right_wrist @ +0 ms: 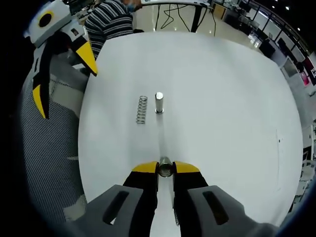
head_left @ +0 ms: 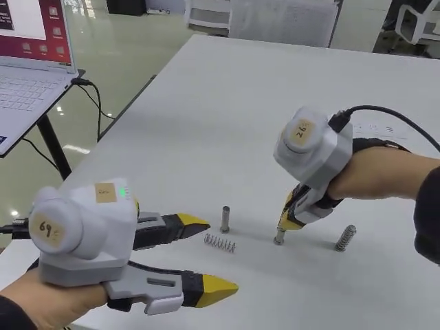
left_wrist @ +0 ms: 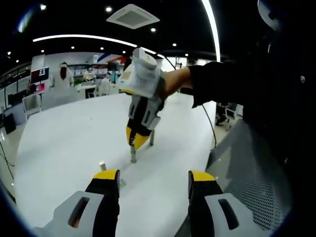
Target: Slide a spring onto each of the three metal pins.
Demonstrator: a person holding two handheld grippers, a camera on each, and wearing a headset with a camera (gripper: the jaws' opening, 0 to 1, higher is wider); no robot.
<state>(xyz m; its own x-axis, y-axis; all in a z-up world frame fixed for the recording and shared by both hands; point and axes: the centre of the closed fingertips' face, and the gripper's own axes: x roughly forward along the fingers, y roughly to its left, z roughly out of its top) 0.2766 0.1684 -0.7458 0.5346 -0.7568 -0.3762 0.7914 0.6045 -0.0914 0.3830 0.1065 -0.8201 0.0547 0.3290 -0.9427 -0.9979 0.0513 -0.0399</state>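
My right gripper (head_left: 287, 221) points down at a metal pin (head_left: 279, 238) and is shut on a spring (right_wrist: 165, 169), whose coil shows between the yellow tips. A bare pin (head_left: 225, 218) stands upright to its left, with a loose spring (head_left: 220, 242) lying flat on the white table just in front of it. To the right, a third pin with a spring on it (head_left: 345, 238) leans slightly. My left gripper (head_left: 210, 254) hovers open at the near left, holding nothing. In the left gripper view, the right gripper (left_wrist: 138, 140) stands over its pin (left_wrist: 133, 157).
An open laptop (head_left: 27, 62) sits on a stand beyond the table's left edge (head_left: 130, 110), with a black cable (head_left: 93, 96) trailing down. The right gripper's cable (head_left: 392, 117) runs off to the right. The white table (head_left: 275, 89) stretches away behind the pins.
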